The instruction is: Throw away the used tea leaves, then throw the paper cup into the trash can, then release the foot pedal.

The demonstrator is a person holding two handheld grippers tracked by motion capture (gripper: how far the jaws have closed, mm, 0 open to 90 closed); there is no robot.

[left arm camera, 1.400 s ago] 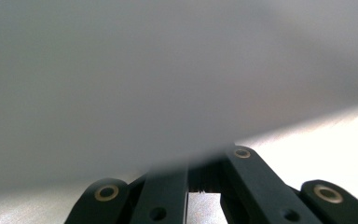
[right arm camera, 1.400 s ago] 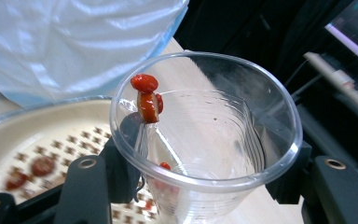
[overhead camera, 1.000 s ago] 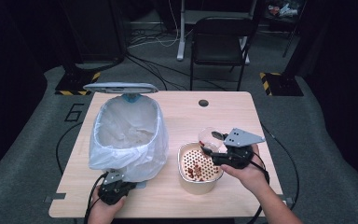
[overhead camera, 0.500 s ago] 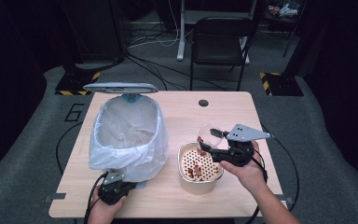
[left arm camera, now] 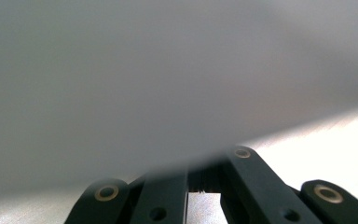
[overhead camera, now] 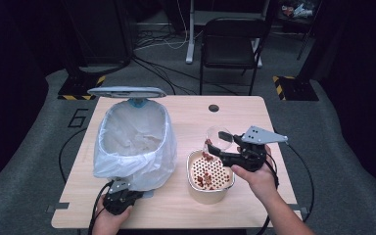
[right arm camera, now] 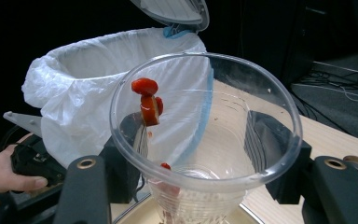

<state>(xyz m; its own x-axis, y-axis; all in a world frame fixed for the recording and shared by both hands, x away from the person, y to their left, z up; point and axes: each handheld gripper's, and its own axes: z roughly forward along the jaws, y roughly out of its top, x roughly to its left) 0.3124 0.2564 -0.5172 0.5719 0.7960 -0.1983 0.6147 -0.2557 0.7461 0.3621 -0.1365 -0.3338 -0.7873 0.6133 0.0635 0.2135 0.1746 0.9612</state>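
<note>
Right gripper (overhead camera: 223, 149) clamping clear cup (right arm camera: 205, 135), tipping it over strainer bowl (overhead camera: 209, 172) just below jaws. Most red pieces (overhead camera: 204, 176) already lying in strainer; few still clinging inside cup (right arm camera: 147, 100). Left gripper (overhead camera: 120, 196) shut, gripping bin bag (overhead camera: 132, 147), steadying it.

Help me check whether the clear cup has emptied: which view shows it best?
The right gripper view: the clear cup sits close up between the right claw's jaws, with red pieces stuck near its rim. The high view shows it small, tipped over the strainer bowl. The left gripper view faces blurred white plastic.
</note>
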